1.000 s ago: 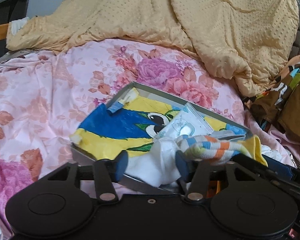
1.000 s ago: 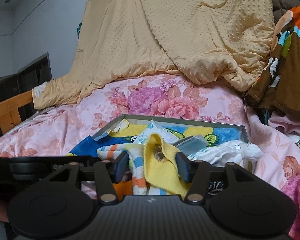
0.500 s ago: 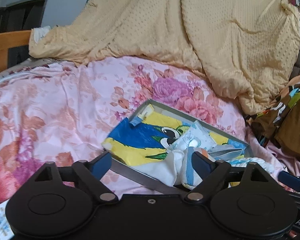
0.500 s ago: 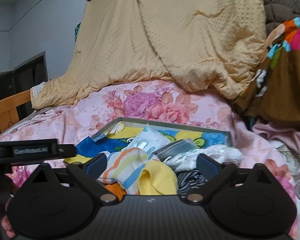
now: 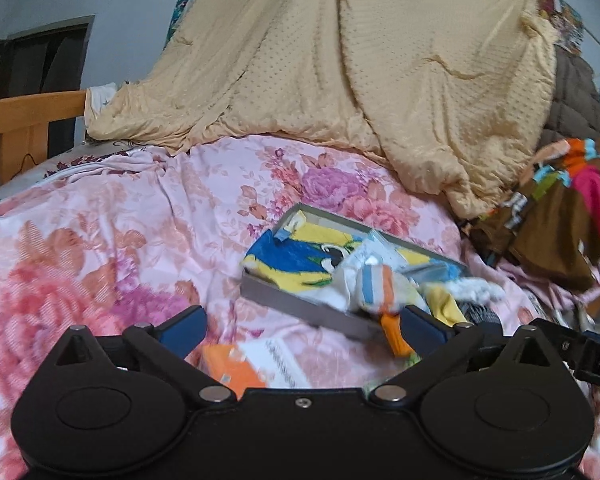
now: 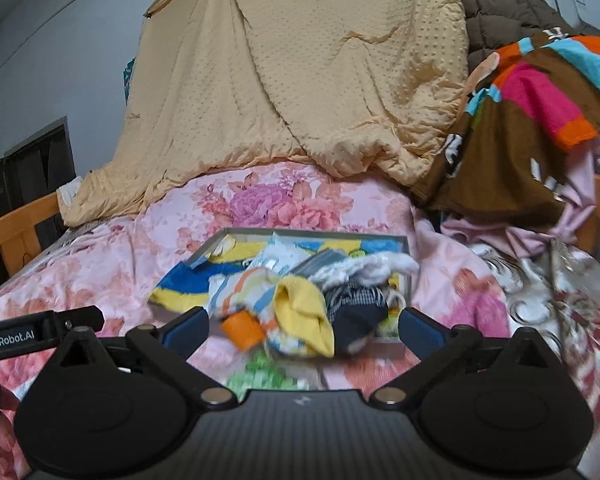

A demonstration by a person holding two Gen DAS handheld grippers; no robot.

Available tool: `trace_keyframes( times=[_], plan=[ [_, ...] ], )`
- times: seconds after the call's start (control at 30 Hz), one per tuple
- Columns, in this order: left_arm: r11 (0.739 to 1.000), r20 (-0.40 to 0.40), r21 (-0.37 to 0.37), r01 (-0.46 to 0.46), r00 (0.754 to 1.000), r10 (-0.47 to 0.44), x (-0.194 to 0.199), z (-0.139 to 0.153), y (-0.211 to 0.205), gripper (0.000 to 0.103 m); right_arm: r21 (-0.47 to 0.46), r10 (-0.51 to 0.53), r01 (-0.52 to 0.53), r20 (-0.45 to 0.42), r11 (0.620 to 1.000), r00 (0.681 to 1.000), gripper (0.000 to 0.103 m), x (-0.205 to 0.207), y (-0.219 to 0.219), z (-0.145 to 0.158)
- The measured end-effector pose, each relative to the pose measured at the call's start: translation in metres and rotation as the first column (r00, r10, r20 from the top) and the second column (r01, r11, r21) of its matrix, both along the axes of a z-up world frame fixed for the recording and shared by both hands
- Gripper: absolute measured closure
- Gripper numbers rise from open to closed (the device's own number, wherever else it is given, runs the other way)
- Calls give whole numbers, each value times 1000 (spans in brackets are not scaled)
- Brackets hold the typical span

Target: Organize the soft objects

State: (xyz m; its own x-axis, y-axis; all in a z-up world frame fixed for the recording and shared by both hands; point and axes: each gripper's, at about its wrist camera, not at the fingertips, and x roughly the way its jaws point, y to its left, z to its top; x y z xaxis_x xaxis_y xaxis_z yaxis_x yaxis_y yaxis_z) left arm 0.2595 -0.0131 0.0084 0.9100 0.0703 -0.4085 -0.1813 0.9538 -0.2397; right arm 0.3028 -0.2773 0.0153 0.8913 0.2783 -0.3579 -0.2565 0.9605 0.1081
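While both grippers stood over the flowered quilt, this was the scene:

Left gripper: jaws spread wide, having just been opening; nothing lay between the blue pads, only quilt and some blurred paper under them.
Right gripper: jaws likewise wide, with little change in the last half second; the pads pressed on nothing, and the near end of the sock pile showed in the gap, free of both.
Tray: a shallow grey box resting on the quilt, at twelve o'clock from the right gripper and at one o'clock from the left.
Socks: heaped in the tray's near end and spilling over its near rim; a striped sock lay at nine o'clock in the pile, a yellow sock in the middle, a dark checked sock at three o'clock, and a white fluffy sock behind that at one o'clock.
Tray lining: a blue and yellow cartoon cloth spread under the socks, filling the ten o'clock end.
Quilt: pink with large flowers, under everything.
Blanket: tan, dotted, piled high at twelve o'clock behind the tray.
Clothes: a brown and bright-coloured heap at two o'clock.
Bed rail: wooden, at ten o'clock.
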Motion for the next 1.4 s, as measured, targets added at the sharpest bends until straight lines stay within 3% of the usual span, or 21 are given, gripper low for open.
trace_keyframes(
  times=[0.43,0.67,1.4],
  plan=[
    [992,-22,106,70,997,-68,-92,-13,-7,1,-29,-44,43,-28,999,999,0,-97,1,-11],
    [991,-33,111,75,997,-72,-120,-19,-4,1,-34,-41,39,-68,999,997,0,-128,3,-22],
    [991,-73,128,37,997,-28,-133,-33,4,1,-70,-18,10,-118,998,993,0,-139,9,-38]
  ],
)
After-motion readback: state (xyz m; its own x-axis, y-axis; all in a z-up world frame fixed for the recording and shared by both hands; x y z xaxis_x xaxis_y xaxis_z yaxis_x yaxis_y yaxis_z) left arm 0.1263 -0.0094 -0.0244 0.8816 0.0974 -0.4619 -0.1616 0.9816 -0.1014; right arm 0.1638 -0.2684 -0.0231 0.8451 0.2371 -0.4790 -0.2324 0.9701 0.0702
